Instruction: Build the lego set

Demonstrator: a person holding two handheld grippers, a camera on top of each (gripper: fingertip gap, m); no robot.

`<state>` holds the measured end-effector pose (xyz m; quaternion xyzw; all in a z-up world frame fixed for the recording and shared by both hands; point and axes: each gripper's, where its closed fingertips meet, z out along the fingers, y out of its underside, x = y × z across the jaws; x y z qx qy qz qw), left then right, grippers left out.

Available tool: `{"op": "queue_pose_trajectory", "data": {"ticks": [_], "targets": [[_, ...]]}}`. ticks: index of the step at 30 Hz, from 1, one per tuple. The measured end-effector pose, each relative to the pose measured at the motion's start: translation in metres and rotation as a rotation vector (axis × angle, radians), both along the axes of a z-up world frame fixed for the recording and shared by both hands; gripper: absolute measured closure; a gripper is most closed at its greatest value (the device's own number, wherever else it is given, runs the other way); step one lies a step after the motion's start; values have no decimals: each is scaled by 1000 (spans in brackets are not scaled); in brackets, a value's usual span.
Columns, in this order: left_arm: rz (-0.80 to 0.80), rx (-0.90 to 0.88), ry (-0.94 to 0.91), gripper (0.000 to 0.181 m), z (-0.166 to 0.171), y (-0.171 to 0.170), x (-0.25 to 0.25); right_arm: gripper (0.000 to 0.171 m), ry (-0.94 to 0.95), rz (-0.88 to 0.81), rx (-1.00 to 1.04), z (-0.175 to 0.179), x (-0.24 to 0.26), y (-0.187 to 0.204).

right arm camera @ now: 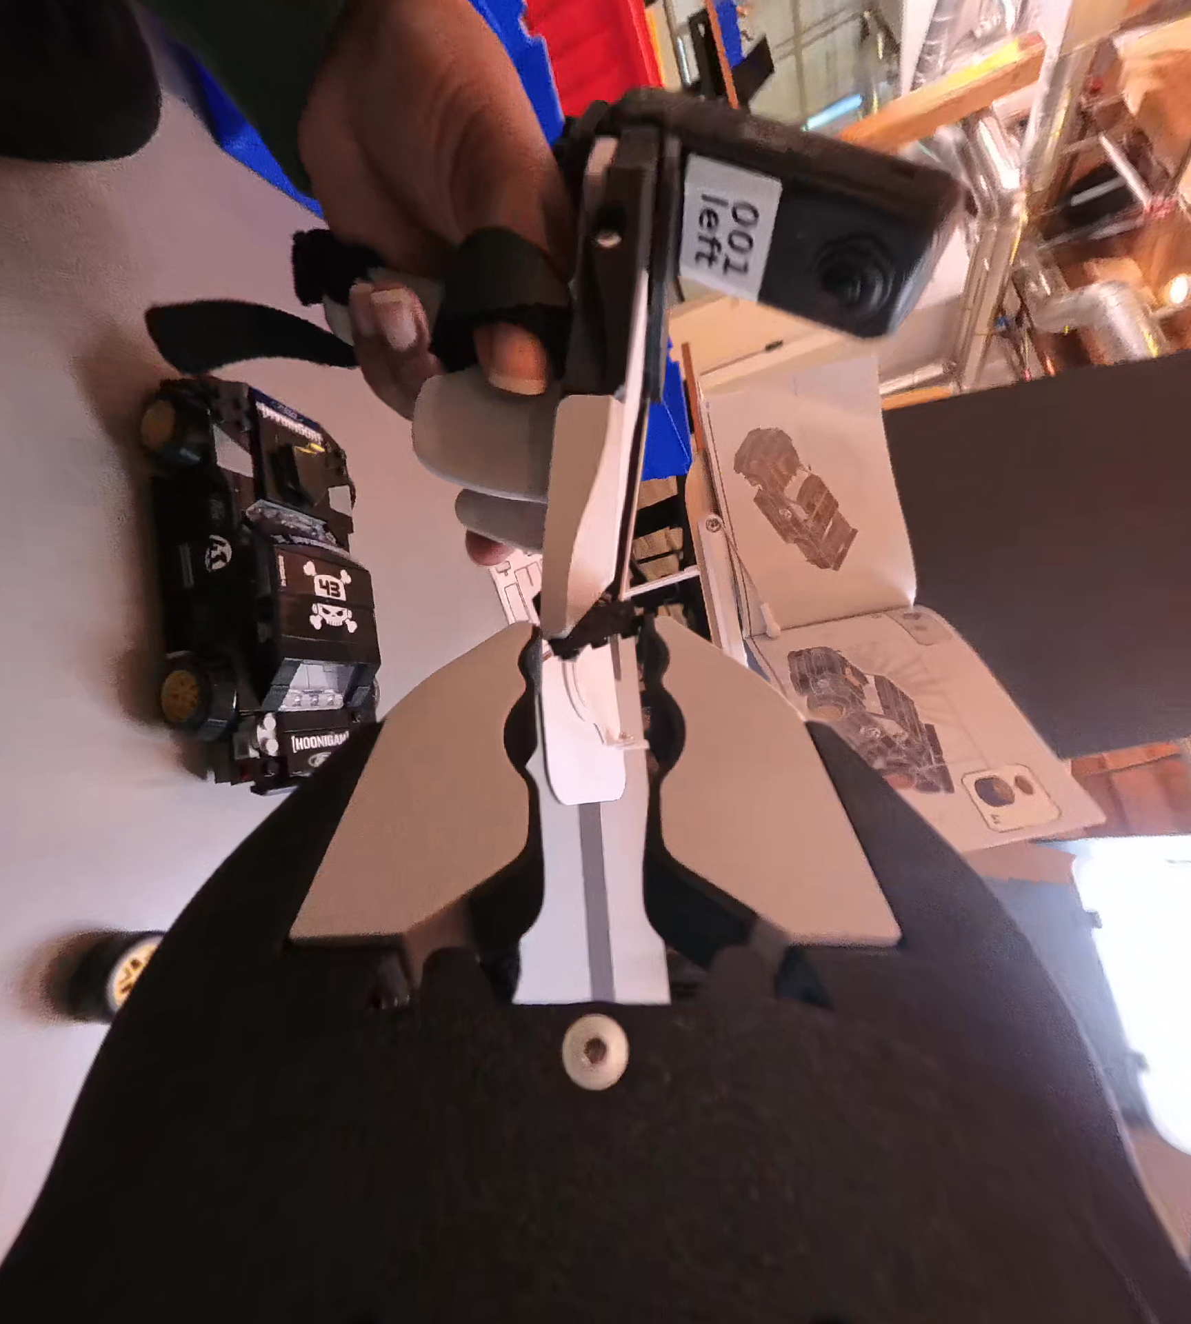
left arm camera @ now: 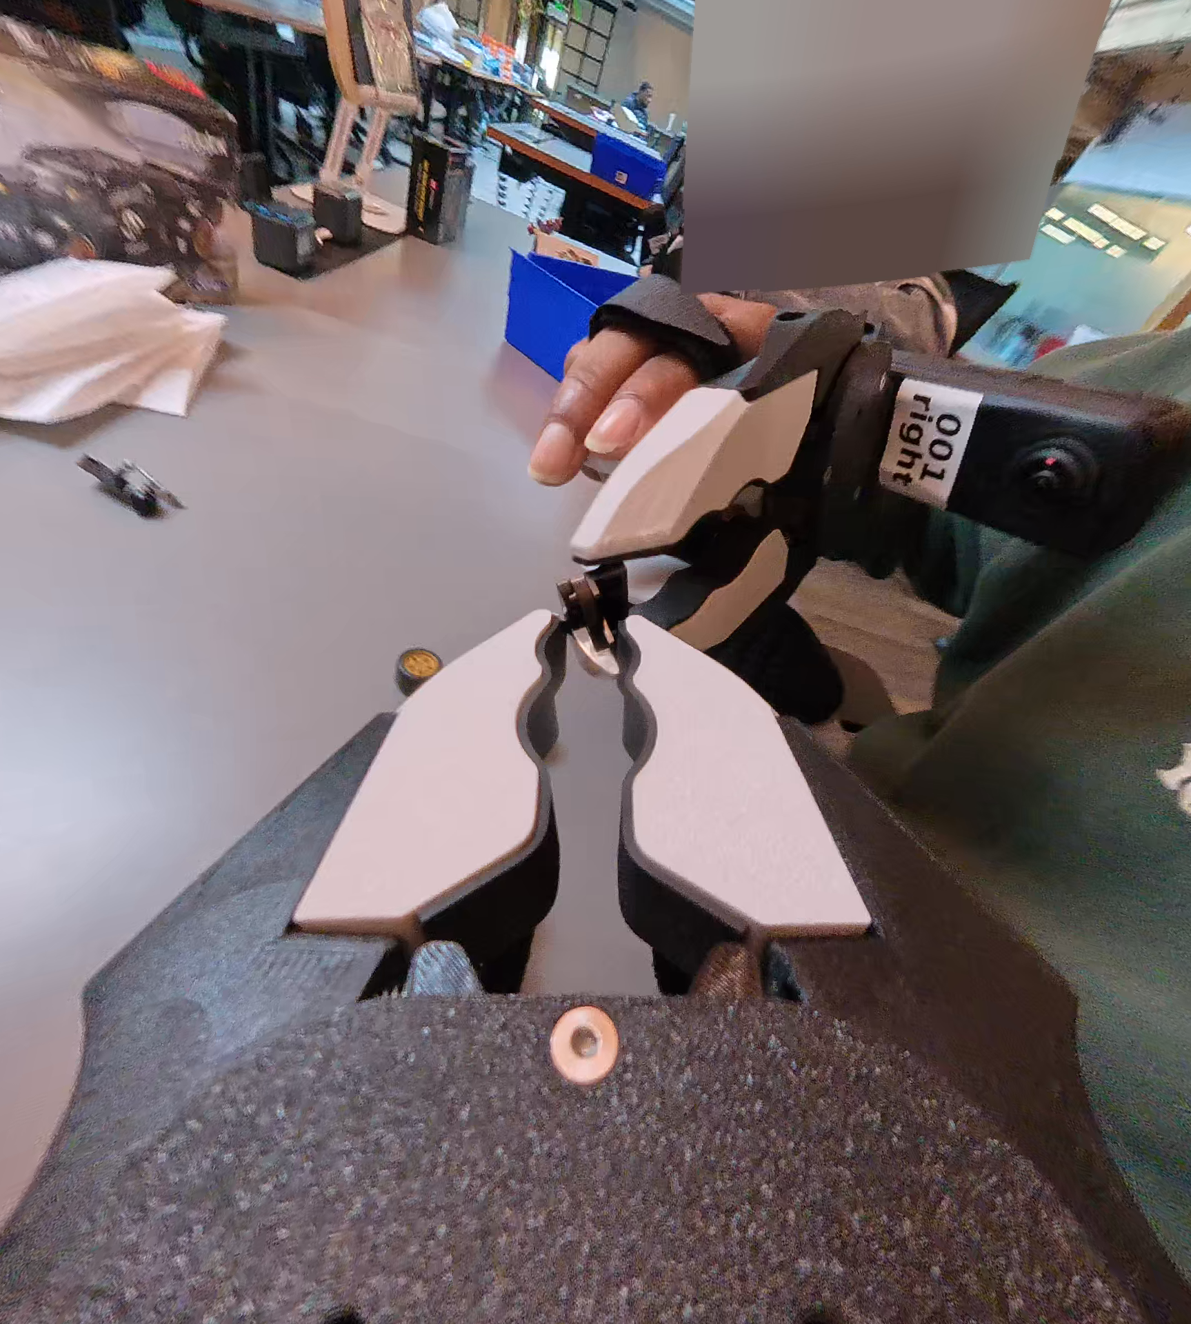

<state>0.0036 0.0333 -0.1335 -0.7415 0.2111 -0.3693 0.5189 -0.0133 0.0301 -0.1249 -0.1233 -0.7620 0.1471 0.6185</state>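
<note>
A small black lego piece (left arm camera: 591, 589) with a grey round part is held in the air between both grippers. My left gripper (left arm camera: 589, 629) is shut on its lower end. My right gripper (left arm camera: 624, 584) comes in from the right and closes on its black upper end. In the right wrist view the piece (right arm camera: 596, 622) sits between my right gripper (right arm camera: 594, 636) tips, with the left gripper (right arm camera: 586, 616) reaching down from above. A built black lego car (right arm camera: 263, 573) with yellow wheels lies on the white table (right arm camera: 40, 645) to the left.
An open instruction booklet (right arm camera: 829, 573) lies to the right. A loose black and yellow wheel (left arm camera: 419, 666) and a small black sub-assembly (left arm camera: 130, 483) lie on the table. A white plastic bag (left arm camera: 62, 337), the set's box (left arm camera: 76, 179) and a blue bin (left arm camera: 556, 301) stand farther back.
</note>
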Motion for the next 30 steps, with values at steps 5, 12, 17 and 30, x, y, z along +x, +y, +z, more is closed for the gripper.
{"op": "queue_pose_trajectory", "data": {"ticks": [5,12,17,30], "targets": [[173,210,357,173,-4,4,-12,136,-140,-60,-606,0,8,3],[389,453,897,172,-14,12,-22,141,-260,-203,-1133,-4,3,-6],[460,597,1091,173,-7,11,-23,151,-233,-271,-1143,-12,-1,4],[389,621,880,140,4,4,-14,165,-64,-39,-1056,8,10,5]]}}
